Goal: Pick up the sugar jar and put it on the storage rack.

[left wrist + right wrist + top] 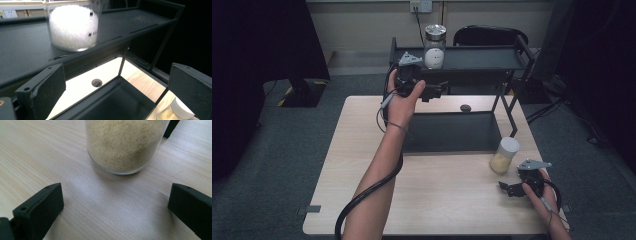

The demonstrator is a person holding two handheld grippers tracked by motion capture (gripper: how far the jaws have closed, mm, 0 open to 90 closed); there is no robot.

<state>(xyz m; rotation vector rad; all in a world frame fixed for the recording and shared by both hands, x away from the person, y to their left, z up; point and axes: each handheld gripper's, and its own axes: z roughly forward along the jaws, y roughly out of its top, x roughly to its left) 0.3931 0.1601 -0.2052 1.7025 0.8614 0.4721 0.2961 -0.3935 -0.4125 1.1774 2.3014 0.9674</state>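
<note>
Two jars counted. My left gripper (438,90), jaws apart and empty, hung just below the clear glass jar of white beads (434,46) on the black metal shelf (482,58). My right gripper (508,188), jaws wide, faced one white-lidded jar of yellow grain (504,155) just ahead on the light wooden table (362,150).

Wood table (362,165) w/ black shelf rack (472,59), yellow-grain jar (504,155); white-bead jar (434,46) on top shelf.

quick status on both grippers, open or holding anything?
Left gripper: open, empty, below the shelf jar.
Right gripper: open, empty, short of the grain jar.
</note>
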